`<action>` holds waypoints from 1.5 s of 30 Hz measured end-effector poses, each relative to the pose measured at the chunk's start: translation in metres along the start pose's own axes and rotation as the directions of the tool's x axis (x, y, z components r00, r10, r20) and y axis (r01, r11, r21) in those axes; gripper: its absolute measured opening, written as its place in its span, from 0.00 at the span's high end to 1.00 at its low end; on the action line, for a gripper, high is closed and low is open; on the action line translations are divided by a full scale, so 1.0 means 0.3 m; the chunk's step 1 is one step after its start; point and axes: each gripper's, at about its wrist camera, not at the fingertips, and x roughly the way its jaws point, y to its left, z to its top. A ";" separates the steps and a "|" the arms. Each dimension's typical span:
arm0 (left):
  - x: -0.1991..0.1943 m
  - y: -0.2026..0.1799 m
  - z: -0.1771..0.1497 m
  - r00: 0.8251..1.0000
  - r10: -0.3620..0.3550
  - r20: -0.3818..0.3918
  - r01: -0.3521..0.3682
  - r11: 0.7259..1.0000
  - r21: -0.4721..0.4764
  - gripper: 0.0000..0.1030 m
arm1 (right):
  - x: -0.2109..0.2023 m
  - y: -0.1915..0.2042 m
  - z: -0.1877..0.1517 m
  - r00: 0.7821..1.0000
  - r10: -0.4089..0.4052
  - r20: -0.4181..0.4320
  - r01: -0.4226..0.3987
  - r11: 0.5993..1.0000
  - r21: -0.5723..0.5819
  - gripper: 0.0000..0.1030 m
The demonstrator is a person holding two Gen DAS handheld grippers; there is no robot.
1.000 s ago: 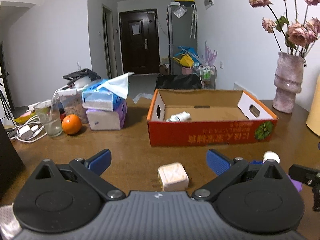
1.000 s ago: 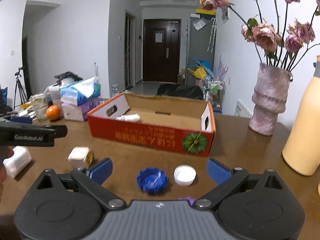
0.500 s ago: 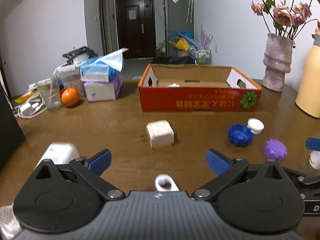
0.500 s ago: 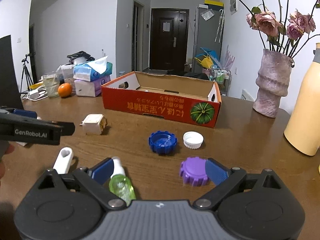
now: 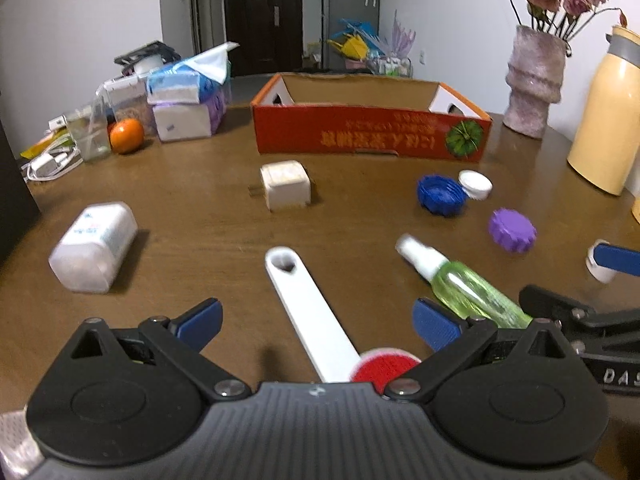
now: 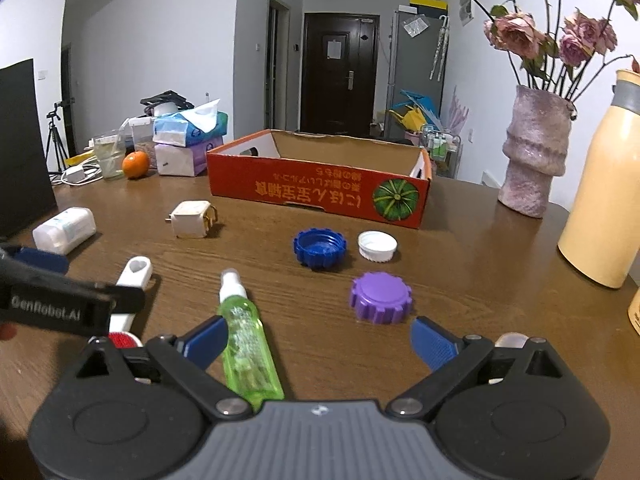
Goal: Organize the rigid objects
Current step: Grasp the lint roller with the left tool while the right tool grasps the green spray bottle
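Both the left hand-held gripper (image 5: 316, 320) and the right hand-held gripper (image 6: 320, 340) stood wide open, empty. The white brush (image 5: 308, 308) lay on the surface (image 5: 192, 216) between the left jaws, short of the box (image 5: 372, 140); probably light, stiff, best pinched mid-handle.

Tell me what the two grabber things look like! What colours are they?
Both match. The left gripper and the right gripper each have a dark grey ribbed body, two round black discs, black link arms with silver pins, and blue ridged fingertips. Seen from the right wrist camera, white letters on the left gripper's black side read "GenRobot.AI". No cables or sleeves show.
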 end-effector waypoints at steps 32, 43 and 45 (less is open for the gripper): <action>-0.009 0.043 -0.117 0.998 0.006 -0.061 -0.009 0.999 -0.045 0.45 | -0.009 -0.045 -0.073 0.999 -0.023 -0.024 0.024 0.999 0.042 0.04; -0.036 0.098 -0.077 1.000 -0.012 0.015 0.013 0.998 -0.061 0.45 | 0.034 0.028 -0.049 0.998 0.044 -0.037 -0.044 0.999 -0.001 0.05; -0.050 0.108 -0.066 0.999 -0.014 0.039 0.017 0.998 -0.065 0.45 | 0.049 0.043 -0.042 0.998 0.053 -0.041 -0.053 0.999 -0.008 0.06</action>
